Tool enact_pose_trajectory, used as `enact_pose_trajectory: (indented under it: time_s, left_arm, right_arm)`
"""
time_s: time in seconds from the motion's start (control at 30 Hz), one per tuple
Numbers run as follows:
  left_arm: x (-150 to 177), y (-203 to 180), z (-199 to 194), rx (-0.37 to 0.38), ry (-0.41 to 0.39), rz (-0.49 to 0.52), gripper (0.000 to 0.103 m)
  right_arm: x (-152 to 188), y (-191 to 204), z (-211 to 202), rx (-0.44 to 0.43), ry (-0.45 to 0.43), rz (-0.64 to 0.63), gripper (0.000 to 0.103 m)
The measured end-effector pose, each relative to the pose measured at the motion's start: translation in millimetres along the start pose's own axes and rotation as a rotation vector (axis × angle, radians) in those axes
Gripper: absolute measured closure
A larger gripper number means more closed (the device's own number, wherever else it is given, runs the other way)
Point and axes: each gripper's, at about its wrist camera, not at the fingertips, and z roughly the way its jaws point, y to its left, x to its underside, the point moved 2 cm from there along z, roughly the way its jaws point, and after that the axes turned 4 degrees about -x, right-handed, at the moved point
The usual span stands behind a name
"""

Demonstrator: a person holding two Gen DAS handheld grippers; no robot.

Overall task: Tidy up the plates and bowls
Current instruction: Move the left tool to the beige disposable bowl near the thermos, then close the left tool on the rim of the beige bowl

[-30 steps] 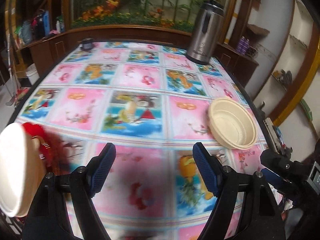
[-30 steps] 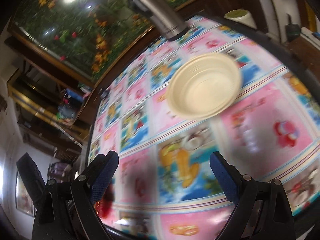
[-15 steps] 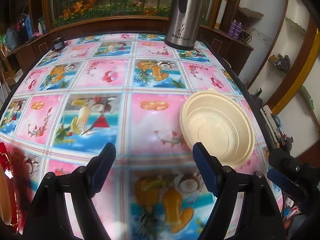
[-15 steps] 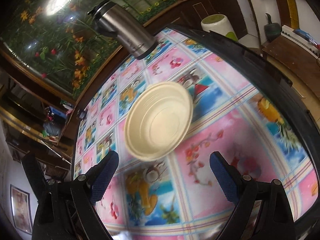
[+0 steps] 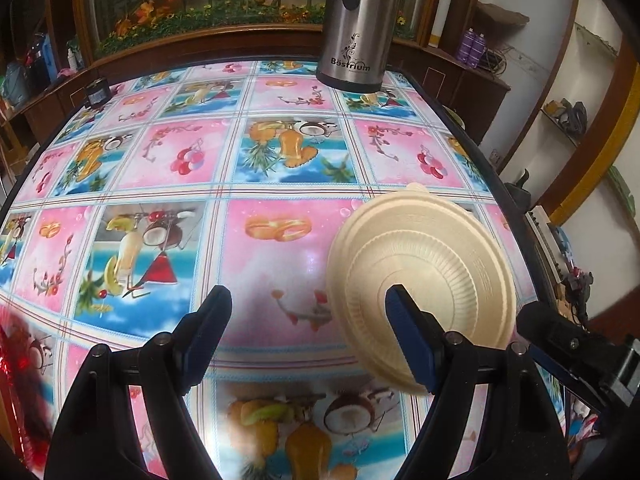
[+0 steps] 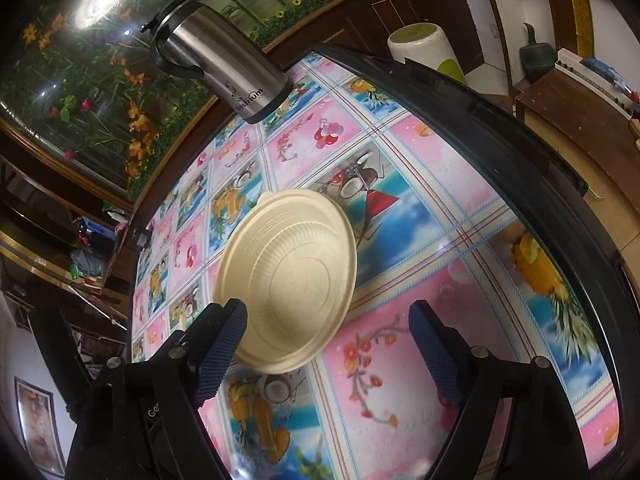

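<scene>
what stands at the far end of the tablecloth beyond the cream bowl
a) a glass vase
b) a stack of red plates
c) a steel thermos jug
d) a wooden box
c: a tall brushed-steel thermos jug with a black lid stands upright on the far edge of the patterned pink and blue tablecloth, beyond the round cream ribbed plastic bowl.

Cream bowl [image 5: 420, 280] sits on bench [image 5: 280, 160] near right edge, only low obstacle in front of both sets of jaws. Steel flask [image 5: 356, 28] stands tall at far edge, well apart from bowl. Small dark jar [image 5: 97, 91] at far left corner. Wide patterned surface between them open for passage.
</scene>
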Motion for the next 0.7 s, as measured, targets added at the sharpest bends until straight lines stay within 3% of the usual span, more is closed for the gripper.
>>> enact_pose_trajectory:
  time_s: [0.23, 0.57, 0.7]
  left_arm:
    - [-3, -3, 12, -0.004, 0.019, -0.001, 0.024]
    - [-3, -8, 21, 0.004, 0.028, 0.003, 0.024]
    - [-3, -7, 25, 0.005, 0.042, -0.003, 0.04]
  right_arm:
    - [-6, 0, 13, 0.025, 0.02, -0.008, 0.023]
    - [-9, -1, 20, 0.057, 0.032, -0.015, 0.037]
    - [-10, -3, 26, 0.07, 0.043, -0.014, 0.046]
